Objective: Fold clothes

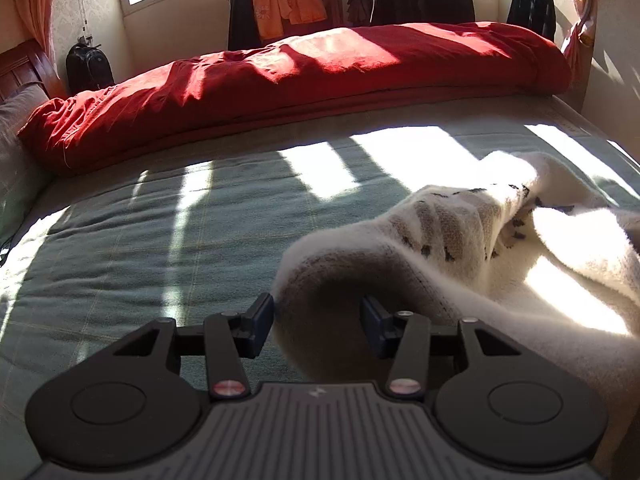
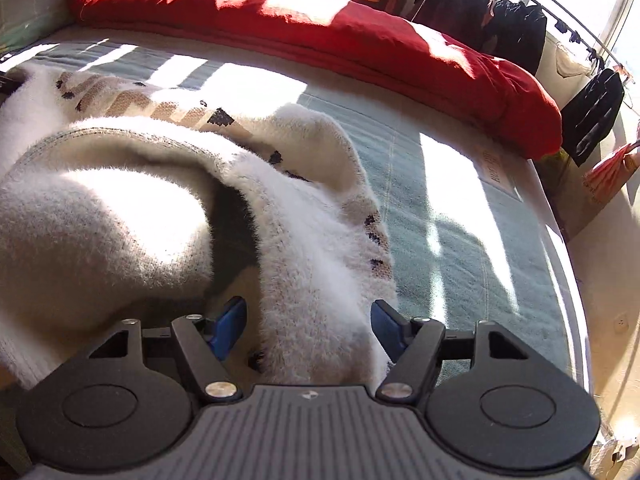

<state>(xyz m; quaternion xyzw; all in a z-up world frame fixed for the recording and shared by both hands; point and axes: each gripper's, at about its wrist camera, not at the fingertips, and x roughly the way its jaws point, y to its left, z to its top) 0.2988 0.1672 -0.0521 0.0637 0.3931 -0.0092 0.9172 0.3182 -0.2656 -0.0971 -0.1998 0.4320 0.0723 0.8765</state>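
While sun stripes fall across the grey-green quilted bedspread (image 1: pixel 120 248), a fluffy cream knitted sweater with a tan and black pattern (image 1: pixel 452 236) lies rumpled on the near part of the bed, nowhere near flat yet. Along the far edge sits a long rolled red duvet (image 1: pixel 280 84), well apart from the work.

From the left wrist view, the left gripper (image 1: pixel 318 326) has its blue-padded fingers (image 1: pixel 260 322) standing partly apart, with a raised fold of the sweater between them; the pads sit just beside the wool and I cannot see them pinching it. The right gripper (image 2: pixel 308 328) is much the same: its fingers straddle a thick ridge of the knit, the left pad (image 2: pixel 228 326) clear of the cloth, the right one close against the fuzz, though whether it presses I cannot tell.

To my eye this is an early step, taking hold of the garment at two places so it can be spread or turned. Next, I would expect both sets of tongs to close firmly on single edges rather than bunched layers, then lift and draw apart to smooth the body out. Such plush wool could slip from a shallow bite.
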